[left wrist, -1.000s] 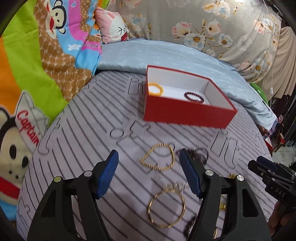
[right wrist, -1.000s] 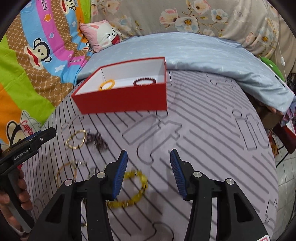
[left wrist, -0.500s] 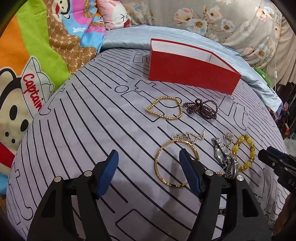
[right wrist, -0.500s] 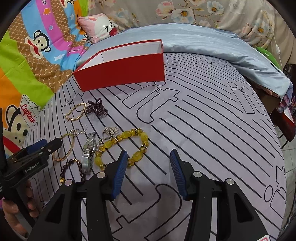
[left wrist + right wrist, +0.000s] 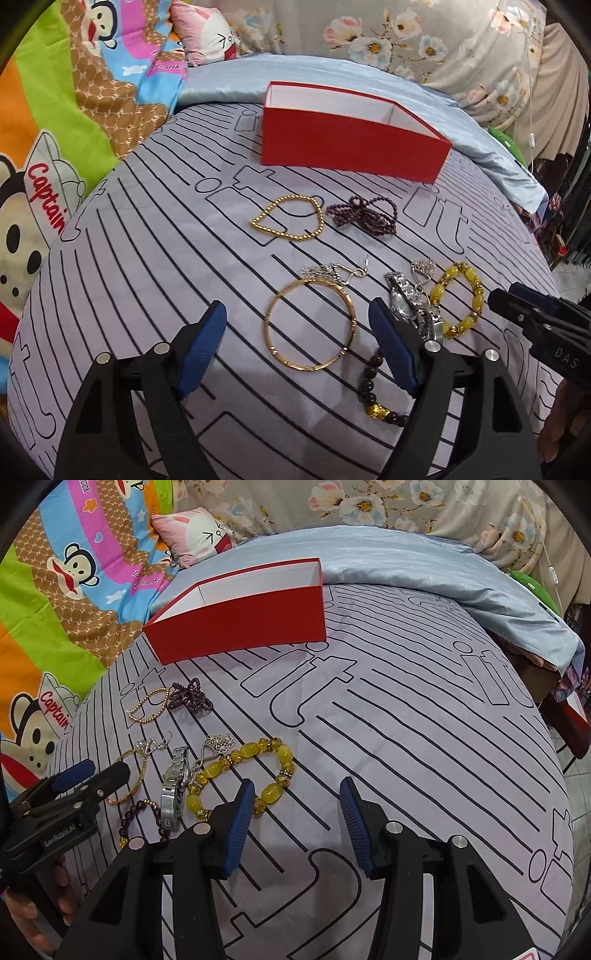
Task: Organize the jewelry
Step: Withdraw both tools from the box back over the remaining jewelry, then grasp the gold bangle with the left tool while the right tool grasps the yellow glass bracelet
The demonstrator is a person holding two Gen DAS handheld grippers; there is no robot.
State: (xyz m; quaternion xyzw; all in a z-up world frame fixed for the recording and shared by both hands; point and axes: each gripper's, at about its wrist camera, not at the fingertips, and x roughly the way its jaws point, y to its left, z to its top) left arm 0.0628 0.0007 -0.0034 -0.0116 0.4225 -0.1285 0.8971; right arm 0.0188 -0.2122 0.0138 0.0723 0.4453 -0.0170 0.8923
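Currently both sets of tongs hung low over the bed sheet (image 5: 129, 258), nothing gripped. Left tongs (image 5: 299, 347) had jaws opening, pads clear of everything; the gold bangle (image 5: 310, 325) lay on the sheet between them, nearer the right pad. A dark bead bracelet with a gold charm (image 5: 373, 387) lay just under the right pad, partly hidden by it. Right tongs (image 5: 295, 823) were parted about halfway, with only bare sheet between the pads. The yellow bead bracelet (image 5: 240, 775) sat just left of them, its near edge touching or tucked behind the left pad; couldn't tell which. Left of that lay a silver watch (image 5: 173, 786), then the left tongs held by a hand (image 5: 40, 908). A silver chain (image 5: 332, 271) rested at the bangle's far edge, and a second silver pendant (image 5: 219, 742) at the yellow bracelet's far side. Further out from the left tongs lay a gold bead bracelet (image 5: 288, 218) and a purple bead tangle (image 5: 364, 216) just beside each other. Beyond both stood the red box (image 5: 351, 147), open top, white inside, contents not visible from this angle. Behind it were a blue quilt (image 5: 406, 565) and a pink pillow (image 5: 195, 535).
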